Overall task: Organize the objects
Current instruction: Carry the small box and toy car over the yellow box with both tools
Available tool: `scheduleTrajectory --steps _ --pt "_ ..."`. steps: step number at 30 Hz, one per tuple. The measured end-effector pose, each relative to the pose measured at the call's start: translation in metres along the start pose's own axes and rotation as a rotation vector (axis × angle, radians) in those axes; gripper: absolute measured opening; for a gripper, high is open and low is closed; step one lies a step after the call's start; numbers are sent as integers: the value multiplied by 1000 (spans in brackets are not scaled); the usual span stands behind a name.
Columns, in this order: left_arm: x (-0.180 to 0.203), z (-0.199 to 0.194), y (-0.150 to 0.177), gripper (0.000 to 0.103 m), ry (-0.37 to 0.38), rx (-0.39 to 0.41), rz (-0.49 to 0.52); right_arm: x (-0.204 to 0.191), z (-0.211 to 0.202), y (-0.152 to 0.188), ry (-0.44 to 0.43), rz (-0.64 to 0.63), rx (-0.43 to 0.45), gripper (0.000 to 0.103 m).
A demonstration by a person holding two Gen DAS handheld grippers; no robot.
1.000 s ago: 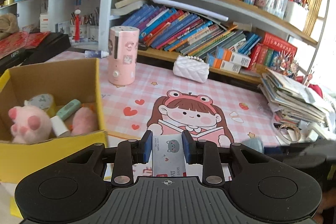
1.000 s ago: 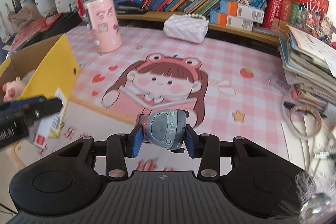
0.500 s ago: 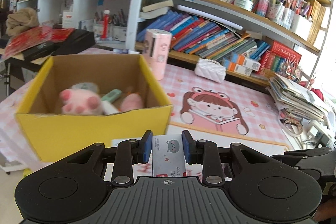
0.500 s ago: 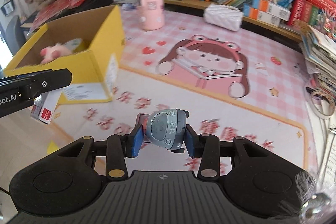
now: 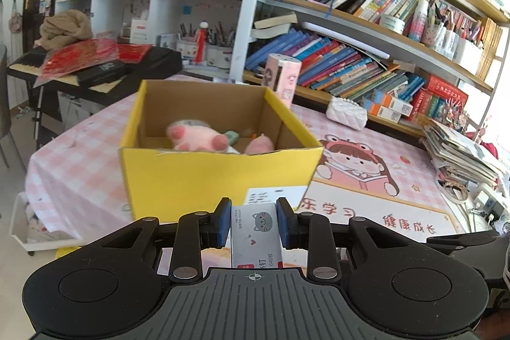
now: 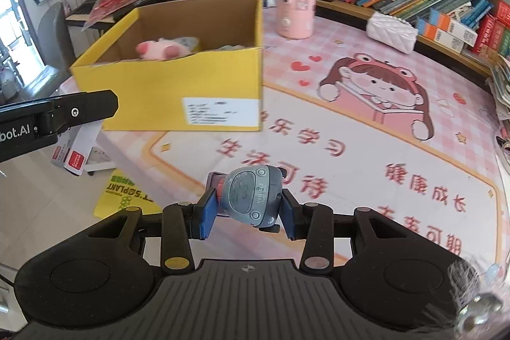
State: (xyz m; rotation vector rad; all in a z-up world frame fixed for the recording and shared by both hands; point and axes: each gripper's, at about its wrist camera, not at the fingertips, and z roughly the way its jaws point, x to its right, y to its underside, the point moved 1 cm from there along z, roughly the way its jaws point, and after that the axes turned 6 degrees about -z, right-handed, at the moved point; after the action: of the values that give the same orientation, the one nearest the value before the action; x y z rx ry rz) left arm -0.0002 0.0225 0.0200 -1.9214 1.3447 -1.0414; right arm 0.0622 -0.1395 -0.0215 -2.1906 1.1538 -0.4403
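My left gripper [image 5: 254, 223] is shut on a small white staple box with a grey cat print [image 5: 256, 233], held in front of the near wall of the open yellow cardboard box [image 5: 220, 174]. The box holds a pink plush paw toy [image 5: 197, 137] and other small items. My right gripper [image 6: 247, 204] is shut on a grey-blue toy car [image 6: 251, 198], held above the pink cartoon desk mat [image 6: 350, 129], to the right front of the yellow box [image 6: 178, 85]. The left gripper's finger [image 6: 57, 117] and its staple box [image 6: 75, 153] show at the left of the right wrist view.
A pink cylinder [image 6: 296, 0] stands behind the yellow box. A white quilted purse [image 6: 390, 31] lies by the bookshelf [image 5: 366, 66]. A pile of magazines [image 5: 459, 148] sits at the table's right. A yellow bag [image 6: 124, 196] lies on the floor off the table's left edge.
Both grippers have pulled back and away from the table, still holding their objects. The yellow box now stands more centred ahead of the left gripper and farther away.
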Motion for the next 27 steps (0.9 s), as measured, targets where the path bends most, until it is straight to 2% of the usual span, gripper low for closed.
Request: scheduleTrajectory --steps 14,23,27 --pt "-37 -36 6 28 -20 34 -13 -54 -10 9 -25 -23 15 39" --pt "-44 -37 -7 28 -7 63 -22 -60 -14 1 -6 -32 34 39" --pt "-44 -29 -19 28 -4 79 -26 -55 -17 -12 10 -39 71 39"
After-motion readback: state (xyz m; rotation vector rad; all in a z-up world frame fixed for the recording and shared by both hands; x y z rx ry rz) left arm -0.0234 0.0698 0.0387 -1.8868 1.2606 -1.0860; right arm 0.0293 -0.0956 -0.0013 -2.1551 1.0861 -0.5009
